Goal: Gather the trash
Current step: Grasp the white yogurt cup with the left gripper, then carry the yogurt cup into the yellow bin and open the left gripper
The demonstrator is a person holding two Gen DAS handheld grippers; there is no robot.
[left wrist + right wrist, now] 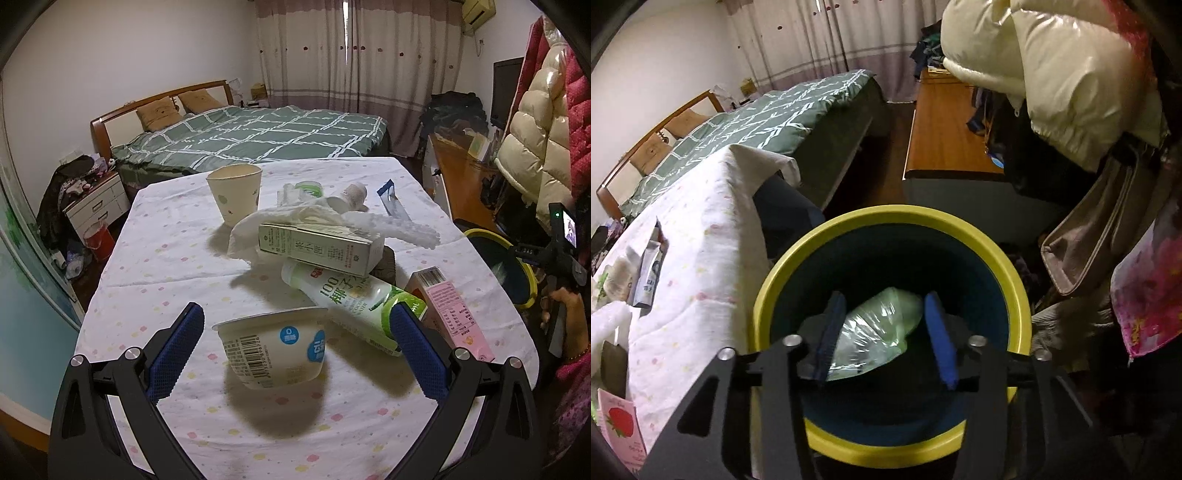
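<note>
My left gripper [295, 354] hovers, fingers apart, around one yogurt cup [273, 350] on the surface [155, 258]; two cartons lie nearby. My right gripper [884, 339], fingers apart, hangs over the bin [886, 221] with one green bag [875, 332] between them.

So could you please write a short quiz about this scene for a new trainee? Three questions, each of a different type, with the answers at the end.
1. True or false: the left gripper is shut on the yogurt cup.
2. Multiple choice: what lies directly on top of the coconut drink bottle?
A. the paper cup
B. the long white carton
C. the pink carton
3. Fill in: the right gripper hangs over the yellow-rimmed ____, with a clear green plastic bag between its fingers.

Key
1. False: the fingers stand wide open on either side of the cup, not touching it.
2. B
3. bin
</note>
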